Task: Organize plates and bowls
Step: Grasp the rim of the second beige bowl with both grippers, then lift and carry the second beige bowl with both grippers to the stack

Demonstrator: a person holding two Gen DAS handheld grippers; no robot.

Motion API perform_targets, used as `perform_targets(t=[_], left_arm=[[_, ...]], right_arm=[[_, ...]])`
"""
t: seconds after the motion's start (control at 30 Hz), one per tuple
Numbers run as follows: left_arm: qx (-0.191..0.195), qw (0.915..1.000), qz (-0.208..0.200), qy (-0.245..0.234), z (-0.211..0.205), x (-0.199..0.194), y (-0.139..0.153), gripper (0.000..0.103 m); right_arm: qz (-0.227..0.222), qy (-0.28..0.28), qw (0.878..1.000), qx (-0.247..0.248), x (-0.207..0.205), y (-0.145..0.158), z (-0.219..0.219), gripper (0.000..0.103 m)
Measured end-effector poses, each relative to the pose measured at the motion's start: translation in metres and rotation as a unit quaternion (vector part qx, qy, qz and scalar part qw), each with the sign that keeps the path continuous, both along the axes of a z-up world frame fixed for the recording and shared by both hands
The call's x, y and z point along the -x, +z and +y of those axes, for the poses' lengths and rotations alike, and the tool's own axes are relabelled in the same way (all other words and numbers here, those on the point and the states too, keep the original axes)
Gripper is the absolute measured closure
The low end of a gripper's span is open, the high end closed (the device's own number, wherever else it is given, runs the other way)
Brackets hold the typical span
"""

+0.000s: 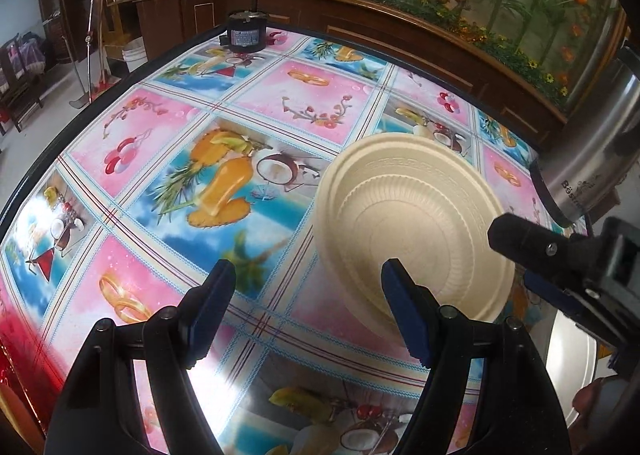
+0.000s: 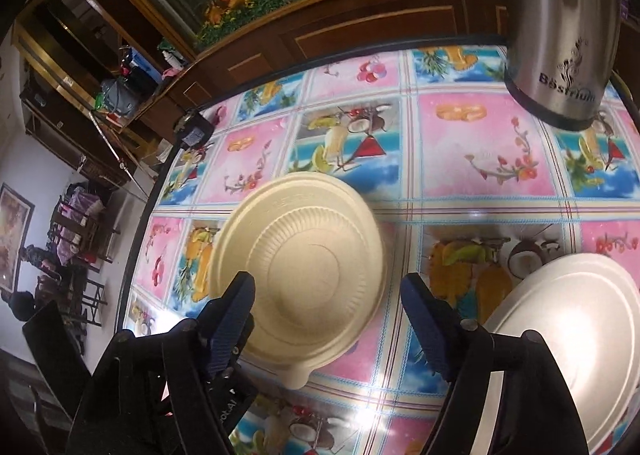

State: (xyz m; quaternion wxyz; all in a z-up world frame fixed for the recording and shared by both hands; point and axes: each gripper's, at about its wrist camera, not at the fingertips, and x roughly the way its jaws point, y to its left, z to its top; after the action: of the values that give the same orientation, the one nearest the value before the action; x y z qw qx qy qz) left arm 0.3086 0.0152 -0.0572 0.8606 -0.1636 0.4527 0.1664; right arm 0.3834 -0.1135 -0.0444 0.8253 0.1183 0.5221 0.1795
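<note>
Both sets of jaws are standing apart with nothing between the pads, so nobody's holding anything yet. The right gripper [image 2: 328, 319] has its left pad hanging over the near-left rim of the cream bowl [image 2: 300, 275], while its right pad sits off to the right over bare cloth. So the bowl is mostly ahead of the gap and a bit left of centre, not squarely between the pads. Can't tell if that left pad is actually touching the rim or just floating above it.

The left gripper [image 1: 308, 307] is likewise wide and empty. Its right pad overlaps the bowl's near edge in its own view, and its left pad is over the patterned cloth, with the bowl lying ahead and to the right. The right gripper's black body also pokes into that view from the right side, close to the bowl's far-right rim.

Going outward: a white plate [image 2: 576, 351] sits just right of the right gripper, near the bowl but apart from it. A steel kettle [image 2: 560, 27] stands further back on the worktop [image 2: 460, 159], and a small black motor-looking thing [image 1: 245, 33] is at the far edge.

Progress-wise, it looks like early days. Bowl and plate are lying separately, nothing stacked, nothing lifted. Grabbing the bowl seems to be the next job.
</note>
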Motion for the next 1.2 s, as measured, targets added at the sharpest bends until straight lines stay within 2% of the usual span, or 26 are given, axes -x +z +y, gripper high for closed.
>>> perform_targets(t=[0.13,0.6,0.8,0.87,1.0,1.07,1.13,1.2], left_arm=[[-0.007,1.0000,-0.004,0.001,-0.001,-0.001,-0.001,0.028],[-0.018,0.9998,0.000,0.001,-0.003,-0.005,-0.006,0.028],[-0.020,0.9998,0.000,0.002,-0.001,-0.005,-0.007,0.037],[-0.020,0.9998,0.001,-0.001,-0.001,-0.005,-0.008,0.043],[-0.019,0.9998,0.007,-0.005,-0.001,-0.006,-0.010,0.065],[-0.019,0.9998,0.010,-0.005,0.000,-0.006,-0.010,0.074],[-0.020,0.9997,0.013,-0.006,0.000,-0.006,-0.012,0.086],[-0.022,0.9996,0.015,-0.011,0.000,-0.006,-0.011,0.088]], right_arm=[[0.012,-0.009,1.000,-0.008,-0.002,-0.009,-0.005,0.032],[0.031,-0.023,0.999,-0.021,-0.006,-0.025,-0.011,0.038],[0.037,-0.025,0.999,-0.022,-0.007,-0.028,-0.011,0.046],[0.040,-0.027,0.999,-0.024,-0.006,-0.029,-0.011,0.047],[0.047,-0.028,0.998,-0.025,-0.007,-0.033,-0.010,0.056],[0.051,-0.029,0.998,-0.024,-0.007,-0.035,-0.010,0.066],[0.056,-0.031,0.998,-0.020,-0.008,-0.036,-0.010,0.085],[0.063,-0.029,0.997,-0.019,-0.007,-0.039,-0.010,0.094]])
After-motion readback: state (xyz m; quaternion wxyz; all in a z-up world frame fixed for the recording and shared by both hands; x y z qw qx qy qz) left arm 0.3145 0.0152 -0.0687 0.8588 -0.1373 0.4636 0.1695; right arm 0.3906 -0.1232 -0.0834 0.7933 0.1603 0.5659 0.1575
